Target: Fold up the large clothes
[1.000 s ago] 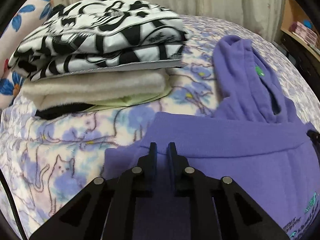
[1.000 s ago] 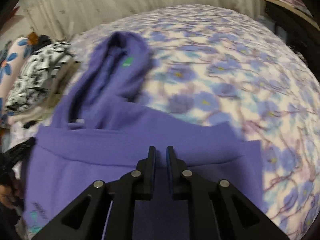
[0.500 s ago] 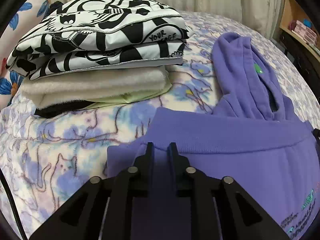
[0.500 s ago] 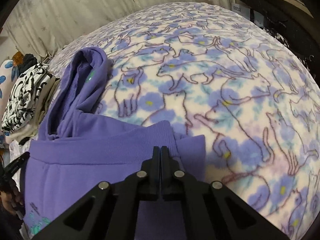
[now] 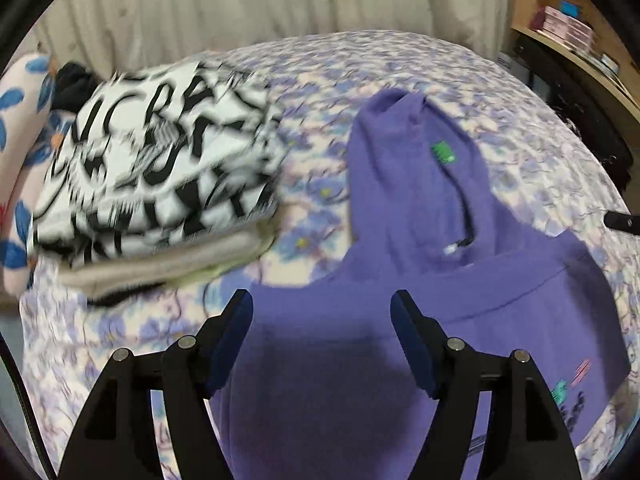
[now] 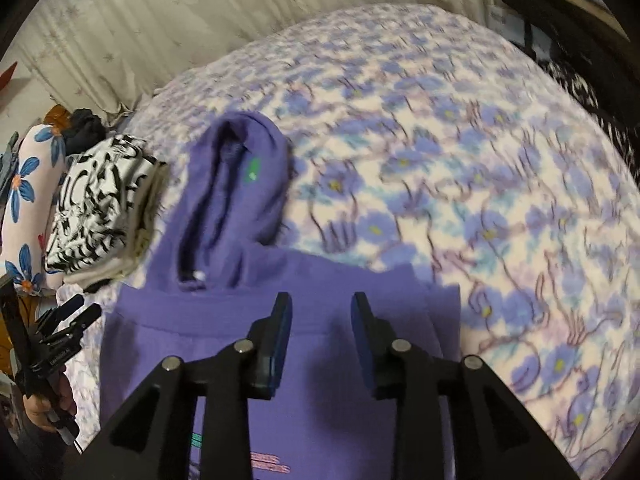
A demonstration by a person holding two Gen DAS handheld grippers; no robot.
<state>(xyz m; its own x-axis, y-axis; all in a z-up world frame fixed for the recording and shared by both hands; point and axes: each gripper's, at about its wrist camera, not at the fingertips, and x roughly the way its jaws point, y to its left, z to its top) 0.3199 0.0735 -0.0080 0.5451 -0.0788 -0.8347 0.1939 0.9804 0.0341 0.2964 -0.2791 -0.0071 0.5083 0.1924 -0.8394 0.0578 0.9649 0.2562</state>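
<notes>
purple hoodie (image 5: 400, 320) lies folded on the cat-print blanket (image 6: 460, 160), hood toward a pale curtain (image 5: 240, 0). left gripper (image 5: 322, 308) and right gripper (image 6: 320, 308) hover above it, jaws apart, empty. folded stack (image 5: 160, 168) beside; shelf (image 5: 580, 52) at right.

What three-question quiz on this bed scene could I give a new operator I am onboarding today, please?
1. True or false: the left gripper is shut on the purple hoodie.
2. What pattern does the top item of the folded pile carry?
3. Multiple choice: the hoodie's hood lies (a) tucked under the body, (b) spread flat on the blanket beyond the body, (c) over the pile.

Key
1. False: its jaws stand apart, as do those of the right gripper.
2. Black and white.
3. b
</notes>
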